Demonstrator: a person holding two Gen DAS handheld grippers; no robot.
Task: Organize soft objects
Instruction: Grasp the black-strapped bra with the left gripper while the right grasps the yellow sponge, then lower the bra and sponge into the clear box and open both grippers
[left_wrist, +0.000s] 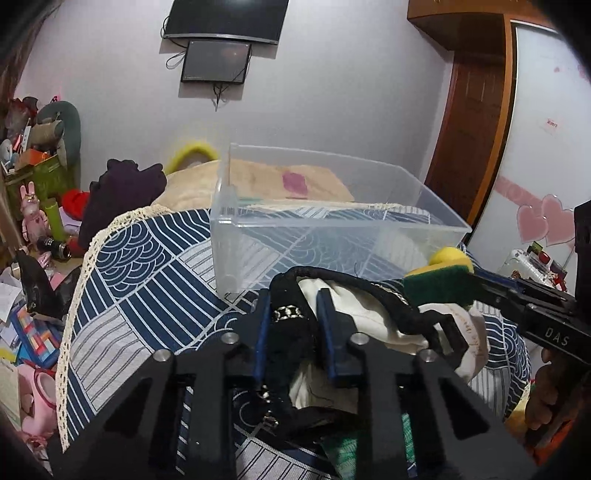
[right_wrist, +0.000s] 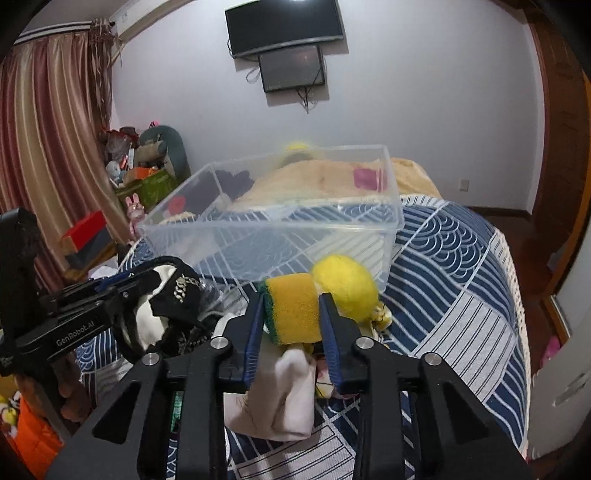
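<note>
Before the clear bin (right_wrist: 273, 229), right tool (right_wrist: 291, 314) pinches sponge (right_wrist: 293, 314); left tool (left_wrist: 293, 321) pinches black strap (left_wrist: 291, 325).

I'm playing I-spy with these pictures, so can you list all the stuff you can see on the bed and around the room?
clear plastic bin: one, see-through, on the blue patterned bedspread, nothing inside.
sponge: one, yellow with green scrub side, between the right gripper's fingers.
black and white garment: one, with a little chain trim, pinched by the left gripper.
yellow fuzzy ball: one, just behind the sponge.
pale cloth: one, under the right gripper.
screens: two, black, on the wall.
curtain: one, reddish striped, far left.
left gripper: black, blue pads.
right gripper: black, blue pads.
</note>
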